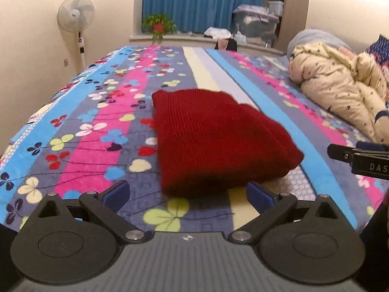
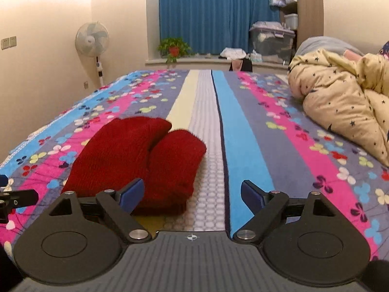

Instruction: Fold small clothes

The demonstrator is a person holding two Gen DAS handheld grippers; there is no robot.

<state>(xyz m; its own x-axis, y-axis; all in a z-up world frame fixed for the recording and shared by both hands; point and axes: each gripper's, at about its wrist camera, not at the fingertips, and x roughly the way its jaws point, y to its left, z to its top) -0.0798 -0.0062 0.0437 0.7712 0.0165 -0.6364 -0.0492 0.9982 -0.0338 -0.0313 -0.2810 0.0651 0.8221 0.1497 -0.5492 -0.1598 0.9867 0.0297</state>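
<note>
A folded dark red knitted garment [image 1: 214, 138] lies on the striped flowered bedspread [image 1: 85, 131]. My left gripper [image 1: 188, 194] hovers just short of its near edge, jaws wide and empty, blue pads on either side. In the right wrist view the same red garment [image 2: 136, 160] sits left of centre, folded into a thick bundle. My right gripper [image 2: 192, 193] is open and empty, its left pad [image 2: 132, 193] in front of the garment's near edge. The right gripper's finger [image 1: 345, 154] shows at the right edge of the left wrist view.
A cream star-print quilt [image 2: 340, 107] is heaped on the bed at the right. Beyond the bed stand a fan [image 2: 92, 40], a potted plant [image 2: 173, 48], blue curtains [image 2: 214, 12] and storage boxes [image 2: 272, 40]. The left gripper's finger [image 2: 17, 200] pokes in at the left edge.
</note>
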